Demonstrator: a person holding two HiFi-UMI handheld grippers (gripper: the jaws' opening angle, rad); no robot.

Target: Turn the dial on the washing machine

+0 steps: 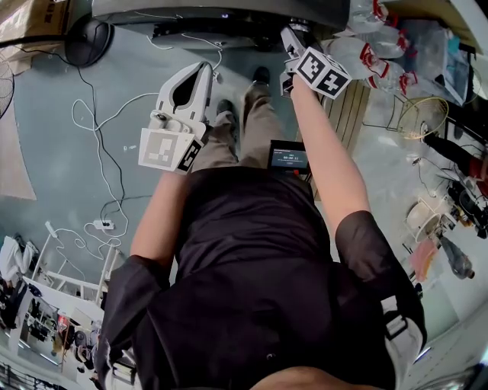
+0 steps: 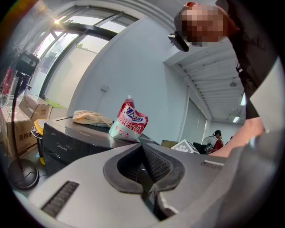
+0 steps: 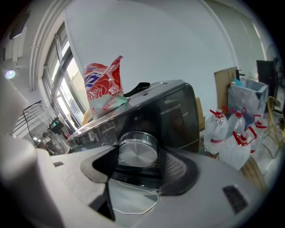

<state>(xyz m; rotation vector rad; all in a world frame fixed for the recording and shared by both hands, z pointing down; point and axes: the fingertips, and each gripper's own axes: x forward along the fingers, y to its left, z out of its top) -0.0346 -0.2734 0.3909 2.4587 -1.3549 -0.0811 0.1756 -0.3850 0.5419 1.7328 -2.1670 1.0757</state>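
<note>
1. Our right arm (image 1: 328, 167) reaches straight forward with the elbow nearly straight. It carries the right hand-held gripper (image 1: 293, 34) up to the washing machine (image 1: 229, 11), with the nose tilted downward.
2. The dial (image 3: 137, 153), a round silver knob, sits on the machine's dark front panel (image 3: 178, 111), just under the front edge of its top.
3. The right hand-held gripper (image 3: 139, 151) has its jaws spread wide and pinches the dial. One dark pad (image 3: 171, 167) meets the knob's rim on each side, and the knob fills the gap between them.
4. Our left arm (image 1: 160, 221) is bent, with the elbow close to the body. It holds the left hand-held gripper (image 1: 204, 70) about level over the floor (image 1: 61, 152), well apart from the machine's front.
5. The left hand-held gripper (image 2: 142, 149) has its jaws pressed together with nothing between them.
6. A red and white pouch (image 3: 101, 87) stands on the machine's top near its front edge.
7. Clear water bottles with red caps (image 3: 231, 133) stand on the floor to the right of the machine.
8. A white cable (image 1: 91, 122) lies in loops on the floor to our left.
</note>
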